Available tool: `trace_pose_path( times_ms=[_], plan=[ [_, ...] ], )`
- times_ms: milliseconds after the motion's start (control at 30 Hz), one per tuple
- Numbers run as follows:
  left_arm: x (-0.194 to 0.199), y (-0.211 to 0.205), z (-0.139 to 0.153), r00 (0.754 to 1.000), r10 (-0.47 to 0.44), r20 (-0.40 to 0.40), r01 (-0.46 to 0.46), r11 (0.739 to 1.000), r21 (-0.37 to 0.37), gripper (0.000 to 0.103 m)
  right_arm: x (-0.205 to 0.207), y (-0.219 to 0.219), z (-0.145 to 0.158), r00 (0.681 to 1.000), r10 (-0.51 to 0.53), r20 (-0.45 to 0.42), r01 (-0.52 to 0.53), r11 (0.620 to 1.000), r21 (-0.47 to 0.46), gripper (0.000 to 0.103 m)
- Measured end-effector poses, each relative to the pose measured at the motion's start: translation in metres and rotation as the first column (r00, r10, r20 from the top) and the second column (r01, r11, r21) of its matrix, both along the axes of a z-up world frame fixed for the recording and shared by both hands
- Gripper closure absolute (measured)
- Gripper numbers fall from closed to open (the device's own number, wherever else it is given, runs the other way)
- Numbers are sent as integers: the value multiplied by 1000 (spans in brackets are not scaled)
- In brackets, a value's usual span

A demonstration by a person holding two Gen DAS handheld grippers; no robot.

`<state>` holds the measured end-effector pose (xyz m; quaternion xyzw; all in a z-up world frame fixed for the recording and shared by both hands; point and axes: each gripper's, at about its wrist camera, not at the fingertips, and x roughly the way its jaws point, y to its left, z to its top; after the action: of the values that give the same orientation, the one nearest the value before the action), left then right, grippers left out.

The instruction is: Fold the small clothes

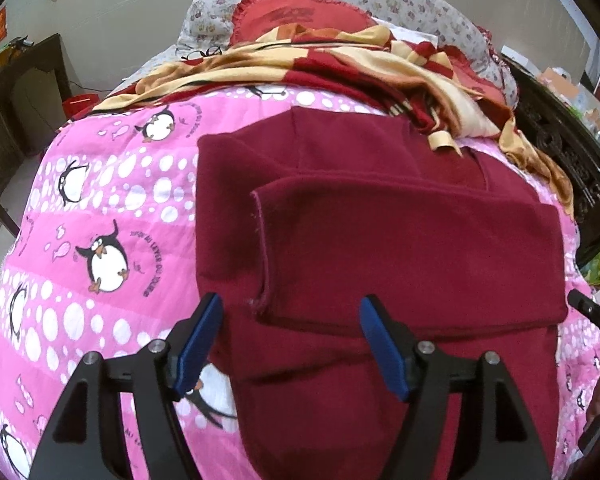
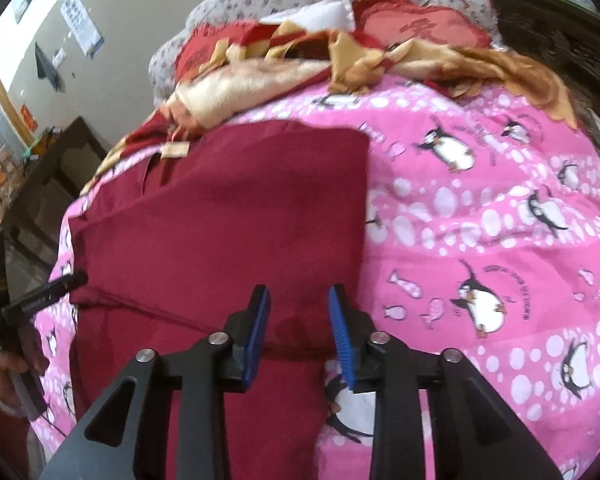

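Maroon garment [image 1: 380, 240] folded, pink penguin quilt [image 1: 100, 200]

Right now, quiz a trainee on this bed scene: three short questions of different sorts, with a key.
1. True or false: the maroon garment lies on a pink penguin quilt.
2. Which best describes the left gripper? A open over the garment, B clamped on the quilt, C holding a pillow.
3. Fill in: the right gripper has its blue pads ____ from each other.

Key: 1 true; 2 A; 3 apart.
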<state>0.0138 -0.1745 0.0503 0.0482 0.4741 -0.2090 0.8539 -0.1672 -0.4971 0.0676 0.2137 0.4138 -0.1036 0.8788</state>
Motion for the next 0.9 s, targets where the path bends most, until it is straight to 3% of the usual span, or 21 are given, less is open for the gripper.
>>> trace_pose_path(
  times_ms=[233,400,567,700,900],
  plan=[
    [-12,8,-3,1000,15,-24,-16,1000,-14,28,5,-9,-26,997,-26,-69,30,998,58,31],
    [-24,11,-3,999,9,-39,-10,1000,-25,28,1,-18,-30,998,-50,-41,55,988,141,31],
    [-36,11,-1,999,-7,-54,5,999,-38,28,1,-15,-23,999,-30,-18,31,995,93,55],
    [-45,16,5,998,-13,-54,10,999,-53,28,-14,-18,-11,999,-35,24,34,998,57,57],
    [-60,27,8,998,-15,-61,11,998,-66,28,-27,-32,-33,995,-96,15,92,980,177,57]
  ],
)
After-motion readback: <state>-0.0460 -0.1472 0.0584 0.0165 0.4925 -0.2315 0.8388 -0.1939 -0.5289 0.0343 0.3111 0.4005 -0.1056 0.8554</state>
